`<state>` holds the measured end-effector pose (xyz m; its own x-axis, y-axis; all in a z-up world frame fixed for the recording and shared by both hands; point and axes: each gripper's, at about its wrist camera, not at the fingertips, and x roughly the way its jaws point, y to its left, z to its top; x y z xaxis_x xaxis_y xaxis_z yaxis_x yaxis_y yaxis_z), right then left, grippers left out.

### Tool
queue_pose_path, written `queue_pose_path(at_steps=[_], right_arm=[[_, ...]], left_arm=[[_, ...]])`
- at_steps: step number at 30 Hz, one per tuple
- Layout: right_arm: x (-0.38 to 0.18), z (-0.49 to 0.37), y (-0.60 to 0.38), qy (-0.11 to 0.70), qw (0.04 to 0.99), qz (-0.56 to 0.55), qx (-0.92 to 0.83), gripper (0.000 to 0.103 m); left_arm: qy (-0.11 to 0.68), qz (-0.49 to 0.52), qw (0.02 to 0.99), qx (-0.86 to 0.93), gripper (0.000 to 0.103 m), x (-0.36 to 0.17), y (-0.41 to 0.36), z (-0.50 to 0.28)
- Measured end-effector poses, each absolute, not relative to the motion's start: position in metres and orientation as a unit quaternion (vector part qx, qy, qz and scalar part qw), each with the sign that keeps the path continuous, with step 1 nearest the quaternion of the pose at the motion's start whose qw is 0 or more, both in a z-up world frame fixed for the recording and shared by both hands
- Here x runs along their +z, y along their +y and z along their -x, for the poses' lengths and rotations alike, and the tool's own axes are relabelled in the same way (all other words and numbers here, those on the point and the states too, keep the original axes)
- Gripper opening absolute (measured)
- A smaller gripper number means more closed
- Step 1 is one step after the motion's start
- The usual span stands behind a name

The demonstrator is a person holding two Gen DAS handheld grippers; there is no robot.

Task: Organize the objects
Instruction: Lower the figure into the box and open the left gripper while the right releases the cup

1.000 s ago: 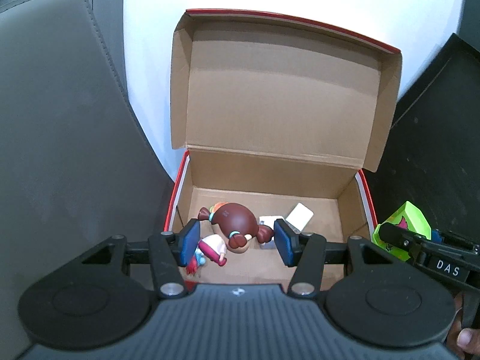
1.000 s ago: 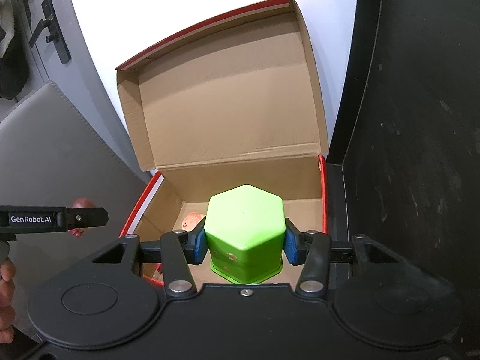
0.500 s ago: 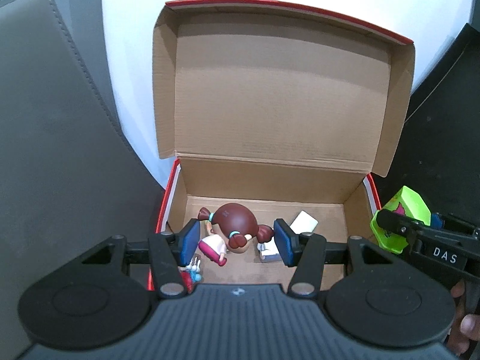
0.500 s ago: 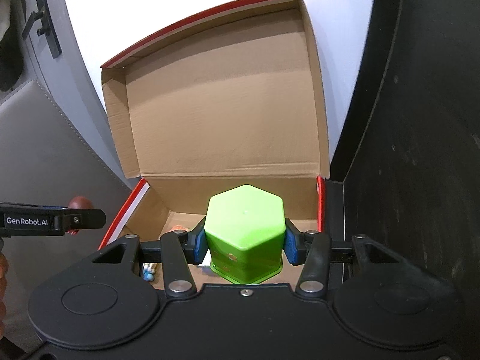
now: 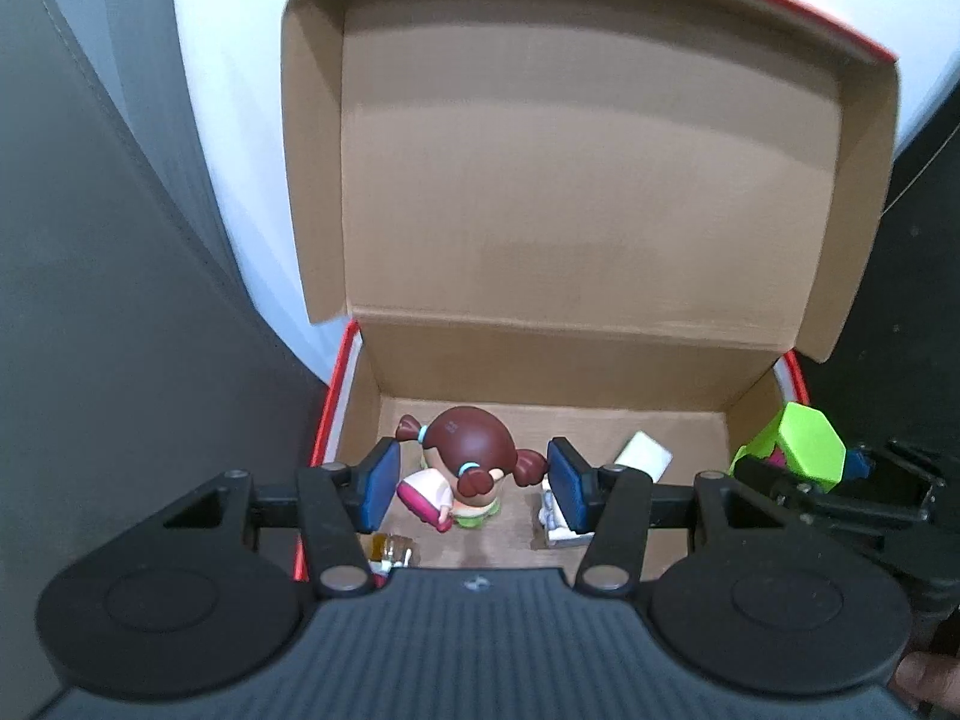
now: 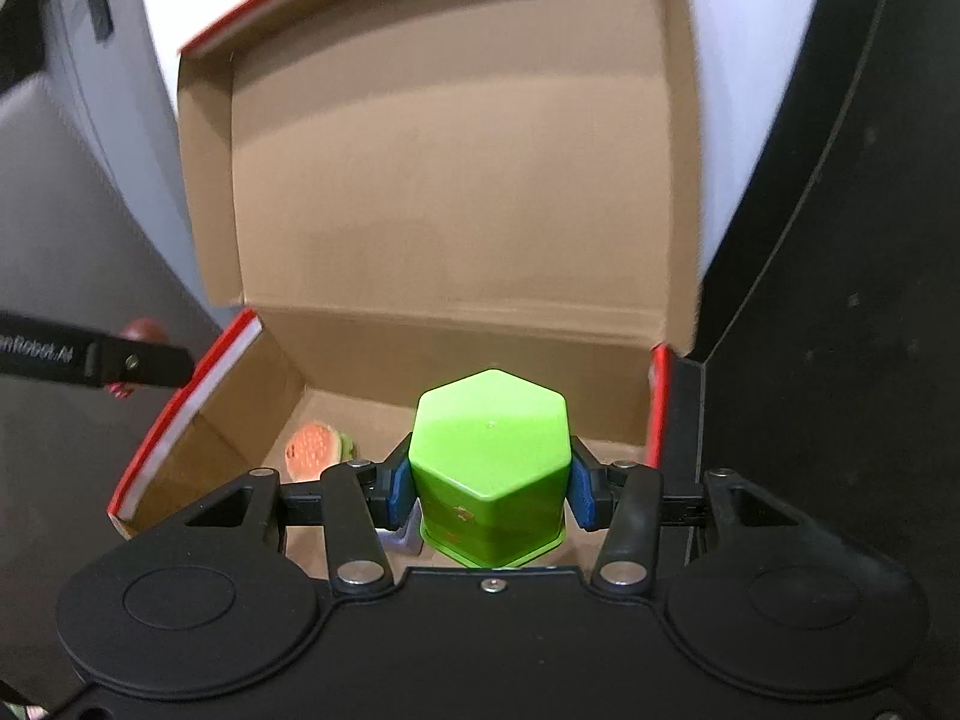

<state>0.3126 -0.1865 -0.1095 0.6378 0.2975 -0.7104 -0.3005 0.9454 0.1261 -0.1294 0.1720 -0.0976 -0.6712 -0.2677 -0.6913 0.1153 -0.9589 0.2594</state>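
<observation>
A cardboard box (image 5: 540, 360) with red outer sides stands open, its lid upright behind it. My left gripper (image 5: 474, 483) is shut on a small doll (image 5: 468, 450) with brown hair buns and hangs over the box's front left part. My right gripper (image 6: 492, 489) is shut on a bright green hexagonal container (image 6: 492, 450) and sits over the front right of the box (image 6: 456, 348). The left wrist view also shows that green container (image 5: 804, 444) at the box's right wall. One finger of the left gripper (image 6: 90, 354) reaches in from the left of the right wrist view.
On the box floor lie a white card (image 5: 642, 456), a small white object (image 5: 558, 528), a brush-like item (image 5: 390, 552) and a toy burger (image 6: 312, 450). A grey padded surface (image 5: 120, 300) lies left of the box and a black surface (image 6: 840, 300) right of it.
Both grippers have come forward and down toward the box, which now fills more of each view. The doll and the green container stay held. The toy burger has come into clear view.
</observation>
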Motion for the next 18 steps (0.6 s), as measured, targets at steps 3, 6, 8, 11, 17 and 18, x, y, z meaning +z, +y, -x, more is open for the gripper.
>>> queue_pose_path(at_steps=[3, 6, 8, 11, 17, 18], right_arm=[[-0.120, -0.314, -0.177, 0.400, 0.902, 0.021, 0.164, 0.048], [-0.129, -0.316, -0.169, 0.407, 0.898, 0.033, 0.164, 0.048], [-0.135, -0.316, -0.165, 0.412, 0.895, 0.043, 0.163, 0.048], [-0.143, -0.317, -0.160, 0.421, 0.891, 0.054, 0.165, 0.048], [-0.159, -0.321, -0.154, 0.433, 0.883, 0.086, 0.162, 0.048], [-0.161, -0.322, -0.152, 0.434, 0.882, 0.091, 0.161, 0.048]], left_arm=[[-0.091, -0.403, 0.110, -0.904, 0.052, -0.109, 0.166, 0.136], [-0.082, -0.412, 0.117, -0.900, 0.052, -0.118, 0.159, 0.140], [-0.075, -0.419, 0.120, -0.897, 0.052, -0.126, 0.155, 0.142], [-0.065, -0.428, 0.123, -0.893, 0.052, -0.138, 0.150, 0.147], [-0.039, -0.447, 0.128, -0.884, 0.052, -0.163, 0.142, 0.157], [-0.036, -0.451, 0.127, -0.883, 0.053, -0.168, 0.141, 0.158]])
